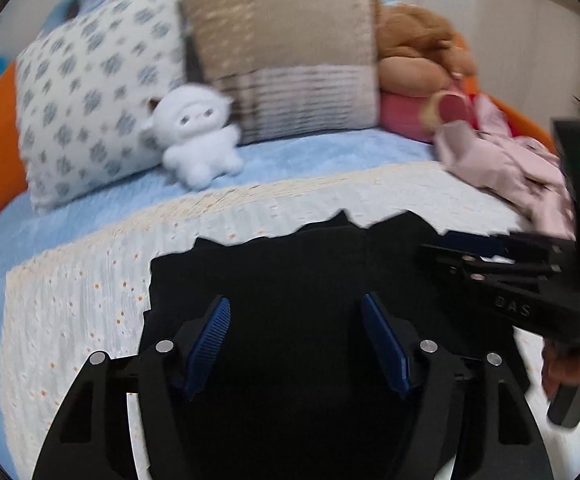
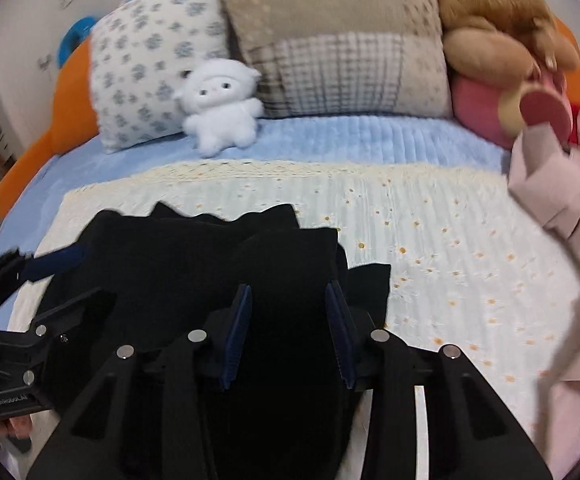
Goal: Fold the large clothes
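Right wrist view, nearest first: the right hand-held gripper hangs low over the black garment, its blue pads partly apart with dark cloth filling the gap. Whether the pads actually press on a fold cannot be told, since black on black hides the edge. From the left wrist view, the left hand-held gripper stands wider apart, also over the same garment, with nothing visibly pinched. The two tools sit side by side, each showing in the other's picture at the frame edge.

The garment lies bunched on the pale embroidered coverlet near the front of the bed, its far edge jagged and uneven, so the fold looks barely begun.

To do this step well, I judge each hand should take a single layer at a clear corner or hem, not a bunch from the middle. Both sides should lift together so the cloth hangs flat. It would help to spread the garment toward the open stretch of coverlet on the right before creasing.

Farther back, the pink garment lies heaped at the right edge and could catch a sweeping fold. Beyond it sit a white plush toy and the pillows, well apart from the work.
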Demonstrator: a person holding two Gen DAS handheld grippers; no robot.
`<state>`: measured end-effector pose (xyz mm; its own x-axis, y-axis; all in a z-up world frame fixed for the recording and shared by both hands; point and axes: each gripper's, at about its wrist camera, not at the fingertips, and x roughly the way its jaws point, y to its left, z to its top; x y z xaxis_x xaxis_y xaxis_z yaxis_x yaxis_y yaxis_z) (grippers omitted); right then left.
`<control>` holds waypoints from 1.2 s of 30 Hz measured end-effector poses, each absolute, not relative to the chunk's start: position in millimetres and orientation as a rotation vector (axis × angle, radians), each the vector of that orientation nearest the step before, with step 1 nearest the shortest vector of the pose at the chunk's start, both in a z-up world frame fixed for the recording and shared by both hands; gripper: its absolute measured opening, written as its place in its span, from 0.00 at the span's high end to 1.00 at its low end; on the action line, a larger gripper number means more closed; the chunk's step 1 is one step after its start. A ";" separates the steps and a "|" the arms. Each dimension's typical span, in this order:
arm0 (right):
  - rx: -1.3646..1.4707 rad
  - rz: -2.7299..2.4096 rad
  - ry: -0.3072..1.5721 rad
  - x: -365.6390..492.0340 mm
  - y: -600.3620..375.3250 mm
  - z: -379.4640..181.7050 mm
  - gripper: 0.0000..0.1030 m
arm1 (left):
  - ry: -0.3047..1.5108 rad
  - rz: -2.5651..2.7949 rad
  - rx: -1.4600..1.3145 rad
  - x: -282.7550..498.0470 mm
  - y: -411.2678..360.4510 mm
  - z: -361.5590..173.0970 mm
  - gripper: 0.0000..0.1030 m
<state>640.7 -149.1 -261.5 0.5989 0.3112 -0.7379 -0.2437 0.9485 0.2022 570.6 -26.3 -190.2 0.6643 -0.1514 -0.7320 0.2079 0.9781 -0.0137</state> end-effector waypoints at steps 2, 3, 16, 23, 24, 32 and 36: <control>0.077 0.308 0.882 652.1 -143.9 -277.0 0.61 | 0.857 -0.201 0.013 582.9 -15.8 -210.2 0.30; 0.061 0.301 0.876 653.8 -141.7 -280.3 0.59 | 0.864 -0.195 0.011 587.2 -15.1 -219.4 0.30; 0.375 0.478 1.020 605.0 -219.5 -256.0 0.06 | 0.928 -0.258 -0.223 519.5 47.5 -181.6 0.12; 0.863 0.697 1.296 525.8 -236.6 -305.8 0.05 | 1.118 -0.295 -0.639 472.8 106.3 -223.2 0.10; 0.843 0.697 1.300 522.7 -232.2 -305.7 0.05 | 1.125 -0.316 -0.686 470.4 106.0 -229.1 0.10; 0.950 0.663 1.285 549.2 -220.4 -323.6 0.05 | 1.178 -0.330 -0.750 485.3 78.5 -263.2 0.10; 0.984 0.666 1.261 568.6 -219.7 -326.9 0.05 | 1.161 -0.317 -0.727 498.4 74.2 -264.9 0.08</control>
